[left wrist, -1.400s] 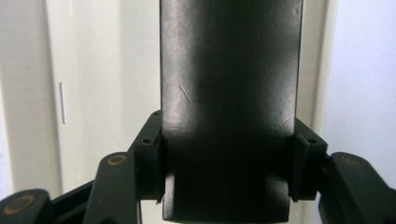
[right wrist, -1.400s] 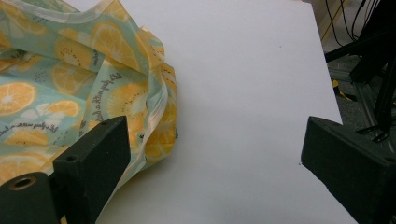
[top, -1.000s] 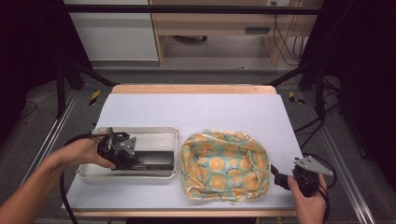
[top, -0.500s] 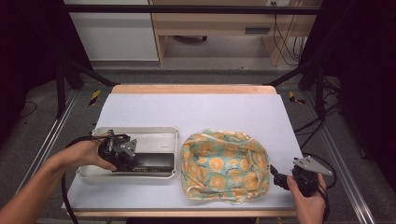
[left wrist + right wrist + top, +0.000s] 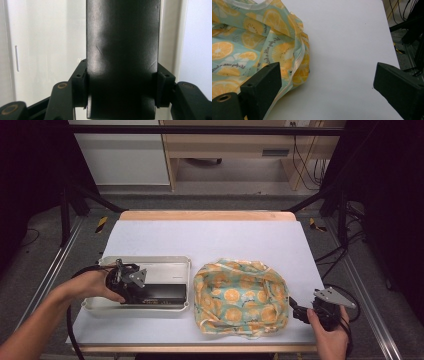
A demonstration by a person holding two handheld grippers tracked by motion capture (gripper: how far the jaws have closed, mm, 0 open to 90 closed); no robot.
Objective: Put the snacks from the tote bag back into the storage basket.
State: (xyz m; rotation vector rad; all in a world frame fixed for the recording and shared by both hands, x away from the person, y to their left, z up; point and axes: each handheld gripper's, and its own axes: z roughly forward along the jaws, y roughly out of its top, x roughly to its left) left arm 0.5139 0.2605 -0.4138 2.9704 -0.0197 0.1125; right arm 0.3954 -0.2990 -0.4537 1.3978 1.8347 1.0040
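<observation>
One grip made | left gripper (image 5: 122, 100) clamps black slab (image 5: 122, 50) in white tray (image 5: 165, 265), left-near — not yet lifted | right gripper (image 5: 327, 87) wide, empty — beside citrus bag (image 5: 240, 297) | packing left

Black slab (image 5: 122, 57) clamped between the jaws, white tray (image 5: 45, 50) behind

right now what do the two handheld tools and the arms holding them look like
Both are black two-jaw tools. The left tool and right tool each carry a grey three-cornered plate on top, and the left trails a thick black cable toward the table edge. Up close the jaws are blocky matt black with brass-coloured pivot pins. Both forearms are bare, with no sleeves in sight.
</observation>
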